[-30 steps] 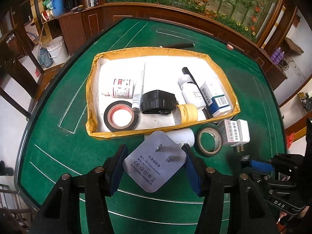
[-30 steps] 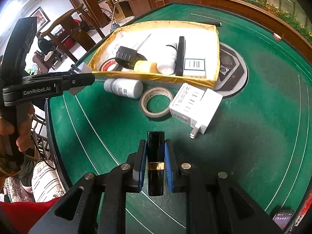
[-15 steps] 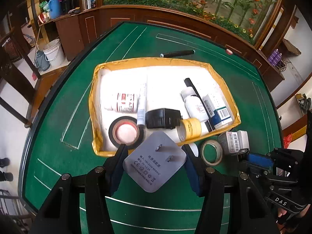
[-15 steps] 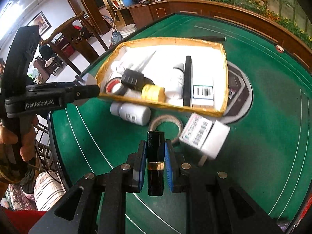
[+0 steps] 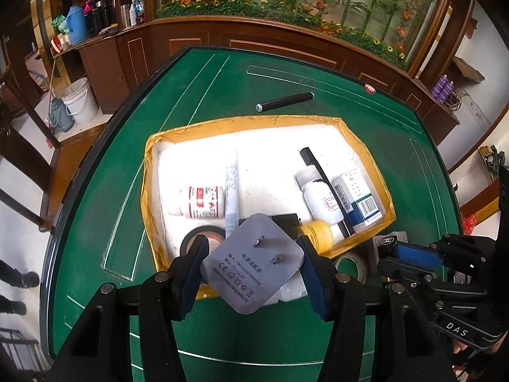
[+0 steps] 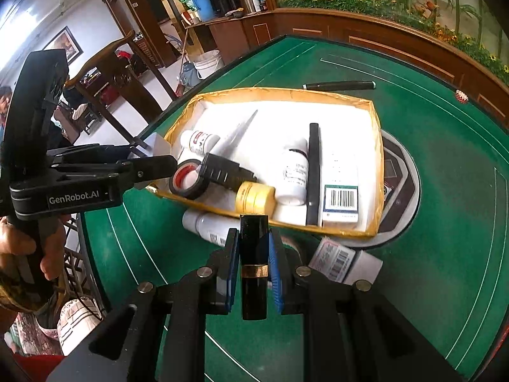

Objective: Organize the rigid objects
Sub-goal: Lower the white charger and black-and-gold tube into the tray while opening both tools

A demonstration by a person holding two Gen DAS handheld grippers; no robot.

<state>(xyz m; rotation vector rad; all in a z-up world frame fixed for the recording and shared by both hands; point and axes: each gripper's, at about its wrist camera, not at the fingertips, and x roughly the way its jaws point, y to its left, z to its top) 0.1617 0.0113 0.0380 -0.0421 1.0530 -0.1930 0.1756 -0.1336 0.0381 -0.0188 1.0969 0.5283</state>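
My left gripper point(image 5: 251, 267) is shut on a flat grey plug adapter point(image 5: 253, 262), prongs facing the camera, held above the near wall of the yellow-rimmed white tray point(image 5: 152, 146). My right gripper point(image 6: 253, 265) is shut on a black lipstick tube point(image 6: 253, 261) with a gold band, just short of the tray's point(image 6: 375, 165) near rim. In the tray lie a red-labelled white bottle point(image 5: 198, 202), black tape roll point(image 6: 186, 181), black block point(image 6: 222, 172), yellow-capped bottle point(image 6: 254, 195), white bottle point(image 6: 294, 172), black bar point(image 6: 313, 172) and a blue-white box point(image 6: 340, 202).
On the green felt table point(image 6: 445, 222) outside the tray lie a white bottle point(image 6: 206, 227), a tape ring point(image 5: 351, 262), a white boxed charger point(image 6: 346, 261) and a black pen point(image 5: 284, 102) beyond the far rim. A round dark panel point(image 6: 400, 175) sits under the tray's right side. Chairs stand off the table's left.
Both grippers have carried their objects forward toward the tray and a little higher; the adapter now overlaps the tray's near wall and the lipstick nears its rim.
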